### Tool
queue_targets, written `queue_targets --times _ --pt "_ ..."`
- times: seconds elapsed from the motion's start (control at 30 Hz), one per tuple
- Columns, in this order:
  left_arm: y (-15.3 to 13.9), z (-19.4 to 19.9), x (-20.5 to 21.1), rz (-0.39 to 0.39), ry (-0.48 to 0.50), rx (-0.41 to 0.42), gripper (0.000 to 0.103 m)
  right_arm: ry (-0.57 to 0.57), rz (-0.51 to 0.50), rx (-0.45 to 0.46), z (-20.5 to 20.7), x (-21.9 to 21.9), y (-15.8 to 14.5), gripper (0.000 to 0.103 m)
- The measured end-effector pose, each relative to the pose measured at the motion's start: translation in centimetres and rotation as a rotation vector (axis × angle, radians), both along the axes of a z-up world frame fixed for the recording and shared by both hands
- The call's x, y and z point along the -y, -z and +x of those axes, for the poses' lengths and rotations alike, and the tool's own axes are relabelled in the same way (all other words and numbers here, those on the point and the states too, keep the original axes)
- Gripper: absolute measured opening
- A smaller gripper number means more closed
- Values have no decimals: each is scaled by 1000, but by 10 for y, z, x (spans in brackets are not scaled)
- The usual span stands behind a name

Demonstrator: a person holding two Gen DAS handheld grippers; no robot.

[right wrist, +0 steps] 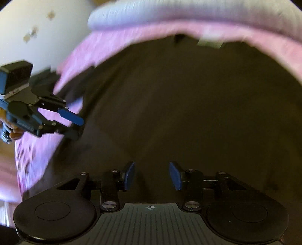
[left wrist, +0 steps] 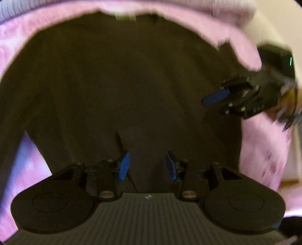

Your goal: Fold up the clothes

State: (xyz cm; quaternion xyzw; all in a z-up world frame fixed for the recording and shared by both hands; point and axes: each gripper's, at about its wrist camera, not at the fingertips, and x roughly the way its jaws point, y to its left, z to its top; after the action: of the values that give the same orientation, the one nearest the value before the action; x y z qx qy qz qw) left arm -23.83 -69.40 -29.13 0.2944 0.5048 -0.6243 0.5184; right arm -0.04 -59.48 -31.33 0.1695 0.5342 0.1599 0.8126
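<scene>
A dark brown long-sleeved garment (left wrist: pixel 122 79) lies spread flat on a pink blanket (left wrist: pixel 15 49), with a pale label at its collar (left wrist: pixel 125 17) on the far side. My left gripper (left wrist: pixel 148 165) is open and empty, hovering over the garment's lower middle. My right gripper (right wrist: pixel 152 175) is open and empty over the same garment (right wrist: pixel 188 105). The right gripper also shows in the left wrist view (left wrist: pixel 217 101) at the garment's right edge. The left gripper shows in the right wrist view (right wrist: pixel 75 126) at the left sleeve edge.
The pink blanket (right wrist: pixel 117 49) surrounds the garment. A grey-white pillow or bedding roll (right wrist: pixel 169 15) lies behind the collar. A pale wall (right wrist: pixel 37 37) stands at the left of the right wrist view. Both views are motion-blurred.
</scene>
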Motion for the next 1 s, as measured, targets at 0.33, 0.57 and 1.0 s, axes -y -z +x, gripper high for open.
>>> queue_targets --times 0.33,0.57,1.0 --pt "-34 -132 -60 -8 195 -135 2 -295 -45 -95 -97 -40 -34 6" --pt "-53 -214 -118 -1 190 -247 16 -314 -238 -136 -198 -26 -52 6" --pt "-52 -122 -243 126 -20 211 42 -131 -286 -58 -200 -62 -61 60"
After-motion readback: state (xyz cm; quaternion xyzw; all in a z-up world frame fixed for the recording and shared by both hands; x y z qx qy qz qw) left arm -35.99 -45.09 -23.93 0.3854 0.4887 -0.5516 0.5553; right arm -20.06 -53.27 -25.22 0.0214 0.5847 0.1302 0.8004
